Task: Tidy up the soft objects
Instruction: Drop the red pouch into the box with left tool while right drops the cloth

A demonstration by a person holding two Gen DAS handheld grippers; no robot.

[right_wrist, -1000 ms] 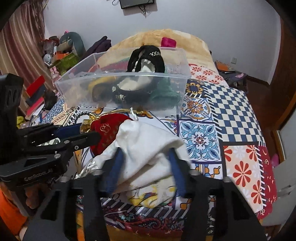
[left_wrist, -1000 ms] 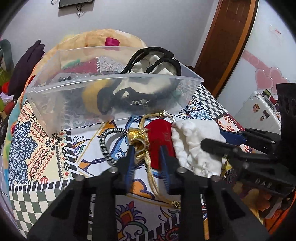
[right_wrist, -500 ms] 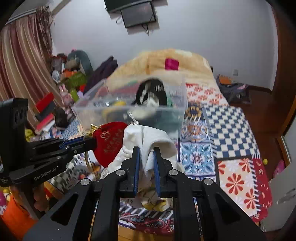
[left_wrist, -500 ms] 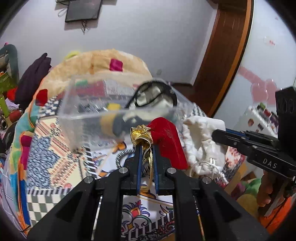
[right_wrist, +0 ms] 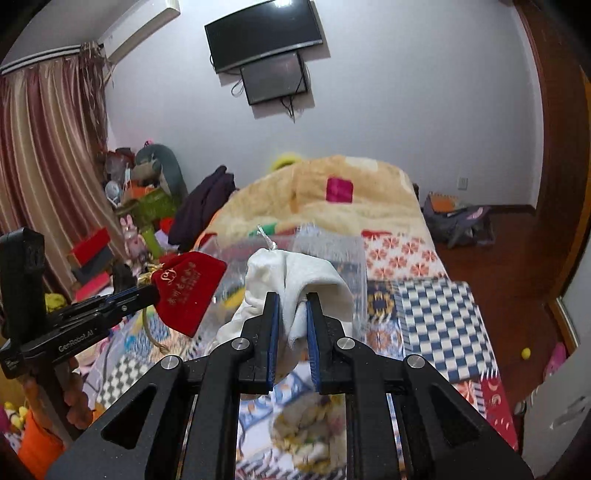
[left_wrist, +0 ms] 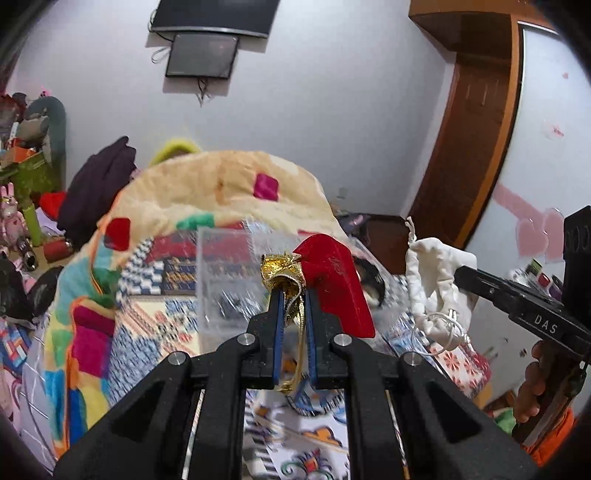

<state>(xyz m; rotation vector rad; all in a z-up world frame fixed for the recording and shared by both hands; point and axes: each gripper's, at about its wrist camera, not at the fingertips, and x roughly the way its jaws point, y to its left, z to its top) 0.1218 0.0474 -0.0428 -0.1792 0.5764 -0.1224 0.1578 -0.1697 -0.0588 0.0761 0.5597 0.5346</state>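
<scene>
**Two pouches lifted over a patchwork bed**

Bedroom walls are filling the background, with a dark wall screen (right_wrist: 264, 35) hanging high on the far wall and striped curtains (right_wrist: 48, 177) hanging at the left. A bed (right_wrist: 436, 299) covered in a patchwork spread is stretching away from you, and a fuzzy tan blanket (right_wrist: 332, 192) is lying heaped at its far end.

You are holding your left gripper (left_wrist: 293, 295) nearly closed, its blue-lined fingers pinching the gold-trimmed neck and ribbon of a red velvet pouch (left_wrist: 338, 284). The pouch is hanging in the air, tilting to the right of the fingers, clear of the bed.

You are holding your right gripper (right_wrist: 291, 310) nearly closed too, its fingers clamping a fold of a white cloth pouch (right_wrist: 295, 273). That pouch is also hanging in the air, its knotted drawstring pointing up, just right of the red one.

A clear plastic bin (right_wrist: 332, 254) is sitting on the bed just beyond both pouches, blurred; something dark is lying inside, but you cannot tell what.
</scene>
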